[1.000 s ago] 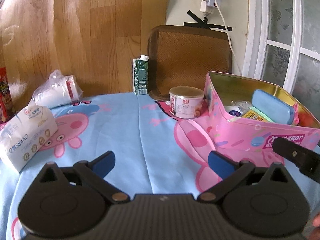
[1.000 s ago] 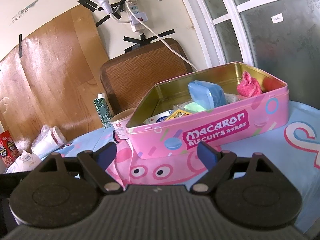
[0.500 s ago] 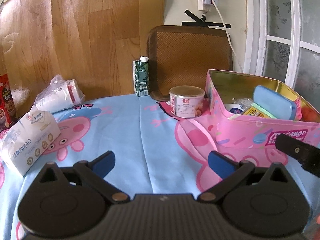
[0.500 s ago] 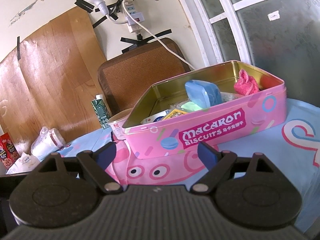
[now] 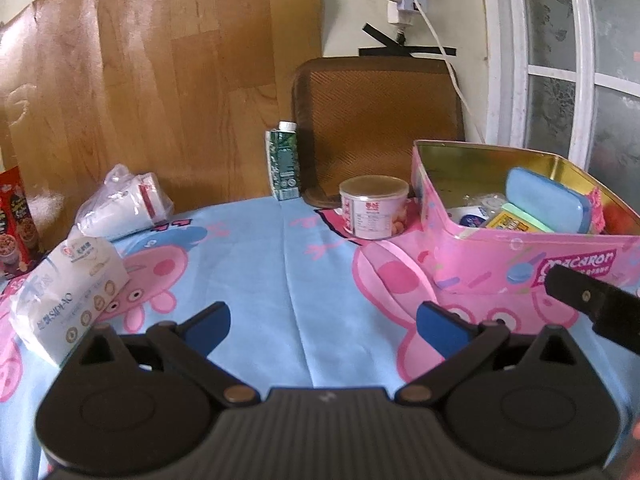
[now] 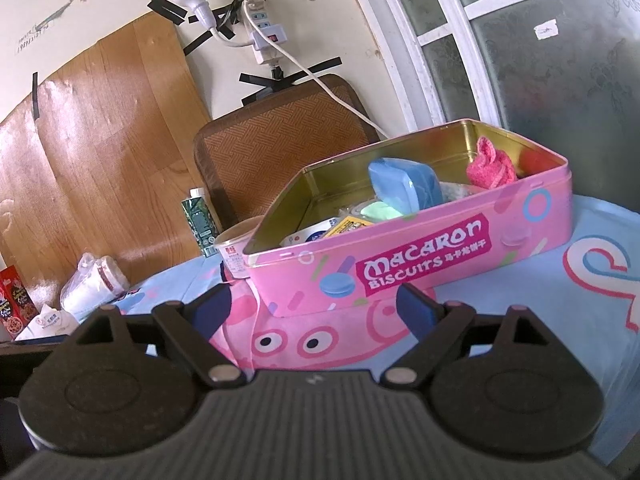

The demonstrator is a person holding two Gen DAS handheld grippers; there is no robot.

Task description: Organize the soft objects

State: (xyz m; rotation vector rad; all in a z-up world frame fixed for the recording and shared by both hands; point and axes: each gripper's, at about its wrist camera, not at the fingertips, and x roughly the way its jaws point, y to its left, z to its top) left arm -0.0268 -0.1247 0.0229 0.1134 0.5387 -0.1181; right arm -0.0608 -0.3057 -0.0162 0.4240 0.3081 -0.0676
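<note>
While both my grippers hang over the blue cartoon-printed tablecloth point(image 5: 296, 280) holding nothing, I judge I am between two picks. My left gripper point(image 5: 322, 322) and right gripper point(image 6: 312, 306) have their jaws spread wide. The soft white tissue pack point(image 5: 70, 284) lies near the cloth's left edge, well apart from the pink metal biscuit tin point(image 6: 420, 264) at the right. Next, my left jaws must close gently around it. The tin already holds a blue hard case point(image 6: 404, 184), a pink fluffy cloth point(image 6: 490, 166) and small packets.
</note>
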